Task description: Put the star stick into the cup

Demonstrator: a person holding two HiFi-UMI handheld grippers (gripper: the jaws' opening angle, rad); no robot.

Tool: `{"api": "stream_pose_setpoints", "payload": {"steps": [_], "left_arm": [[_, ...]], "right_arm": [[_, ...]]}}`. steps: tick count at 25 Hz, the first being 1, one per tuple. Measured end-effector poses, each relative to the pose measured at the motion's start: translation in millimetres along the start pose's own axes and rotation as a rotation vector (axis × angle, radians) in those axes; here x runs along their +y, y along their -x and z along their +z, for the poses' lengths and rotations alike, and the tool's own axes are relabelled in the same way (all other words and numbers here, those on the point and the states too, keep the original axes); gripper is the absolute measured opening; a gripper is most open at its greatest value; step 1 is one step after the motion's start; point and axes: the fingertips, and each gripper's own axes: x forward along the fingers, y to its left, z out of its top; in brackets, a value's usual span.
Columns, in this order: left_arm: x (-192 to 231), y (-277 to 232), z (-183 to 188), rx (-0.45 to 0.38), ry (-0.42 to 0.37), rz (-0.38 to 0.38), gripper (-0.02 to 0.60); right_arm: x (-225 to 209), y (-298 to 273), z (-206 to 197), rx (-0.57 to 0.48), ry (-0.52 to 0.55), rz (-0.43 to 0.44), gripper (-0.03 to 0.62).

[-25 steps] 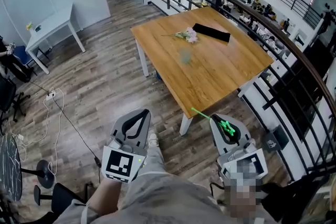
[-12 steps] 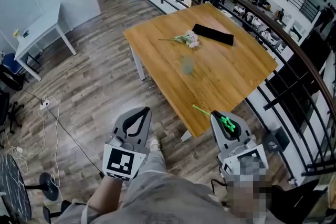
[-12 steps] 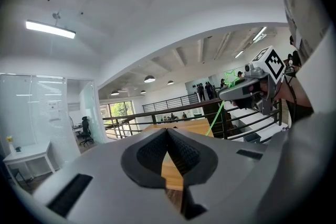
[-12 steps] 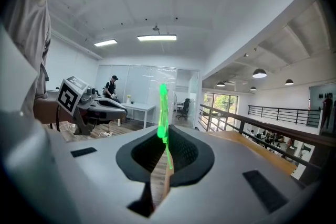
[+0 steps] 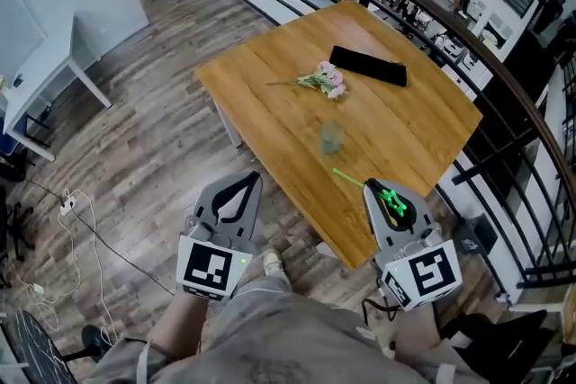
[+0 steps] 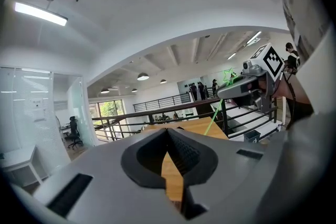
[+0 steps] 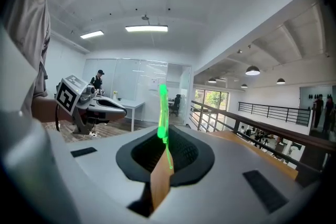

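Note:
My right gripper (image 5: pixel 368 186) is shut on the green star stick (image 5: pixel 393 203). The star sits back between the jaws, and the thin stem pokes out past the tips over the near edge of the wooden table (image 5: pixel 270 117). In the right gripper view the green star stick (image 7: pixel 163 113) rises from the closed jaws of my right gripper (image 7: pixel 167 132). A small translucent cup (image 5: pixel 332 137) stands upright mid-table, ahead and left of those tips. My left gripper (image 5: pixel 252 179) is shut and holds nothing, over the floor beside the table. The left gripper (image 6: pixel 168 130) looks along the tabletop.
Pink flowers (image 5: pixel 325 80) and a flat black object (image 5: pixel 367 66) lie farther back on the table. A dark railing (image 5: pixel 504 94) curves behind and to the right of it. A white desk (image 5: pixel 54 94) stands at the left on the wood floor.
The table has come nearer to both grippers. The right gripper's tip and the stick's stem now reach over the table's near edge. Both grips look unchanged.

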Motion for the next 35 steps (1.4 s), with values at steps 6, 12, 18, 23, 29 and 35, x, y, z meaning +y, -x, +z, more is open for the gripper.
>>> {"api": "stream_pose_setpoints", "payload": {"steps": [6,12,18,23,29,35], "left_arm": [[31,-33,-6,-0.003,0.001,-0.059,0.017],[35,-45,-5,0.003,-0.002,-0.080,0.017],[34,-50,-6,0.014,0.005,-0.057,0.017],[36,-56,-1,0.018,0.000,-0.037,0.017],[33,-76,1,0.019,-0.003,-0.039,0.017],[40,-114,4,0.015,-0.005,-0.067,0.017]], "right_arm": [[-16,-40,7,0.008,-0.013,-0.054,0.040],[-28,-49,5,0.029,-0.020,-0.066,0.040],[-35,-55,4,0.024,-0.010,-0.035,0.040],[-46,-57,7,0.007,-0.016,-0.026,0.040],[-64,-66,5,0.009,-0.020,-0.015,0.040],[-88,-102,-13,0.060,0.003,0.008,0.040]]}}
